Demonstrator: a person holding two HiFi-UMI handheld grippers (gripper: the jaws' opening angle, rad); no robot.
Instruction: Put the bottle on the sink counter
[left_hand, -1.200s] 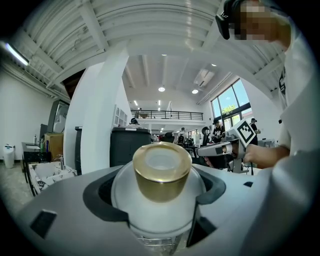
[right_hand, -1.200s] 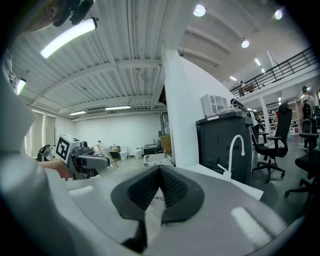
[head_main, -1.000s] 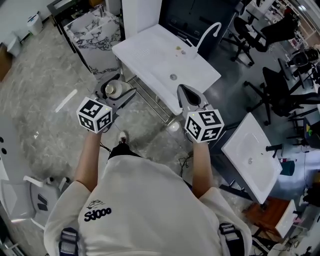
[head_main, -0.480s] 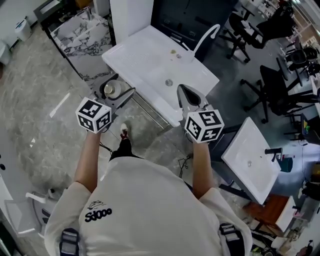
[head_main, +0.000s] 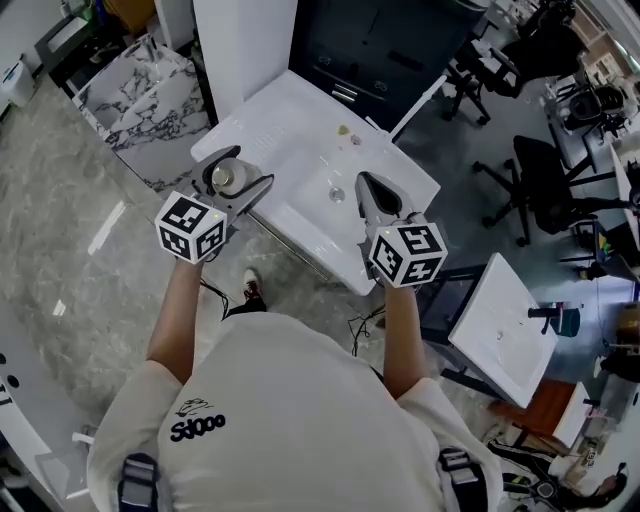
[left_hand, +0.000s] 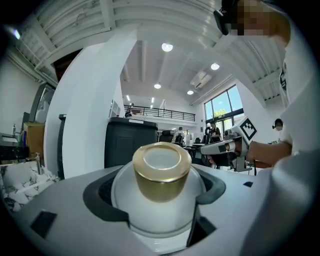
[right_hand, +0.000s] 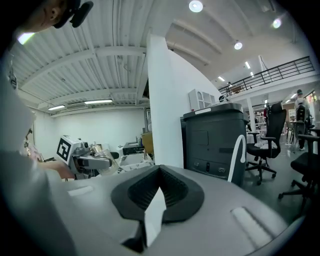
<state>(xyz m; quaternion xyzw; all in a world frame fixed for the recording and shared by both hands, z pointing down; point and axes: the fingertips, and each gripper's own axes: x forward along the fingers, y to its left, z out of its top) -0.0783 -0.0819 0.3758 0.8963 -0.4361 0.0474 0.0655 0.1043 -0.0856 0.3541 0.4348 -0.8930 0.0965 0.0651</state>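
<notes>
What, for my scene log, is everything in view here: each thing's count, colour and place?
sink counter: one, white, ahead of the person.
bottle: one, white with a gold cap, held over the sink counter's near left corner.
faucet: one, white, curved, at the sink counter's far side.
second sink: one, white, lower right.
office chairs: several, black, far right.
marble slab: one, white with dark veins, upper left.
cabinet: one, dark, behind the sink counter.
shirt: one, white, bottom centre.
left gripper: one, grey, shut on the bottle.
right gripper: one, grey, shut, empty, over the basin.
</notes>
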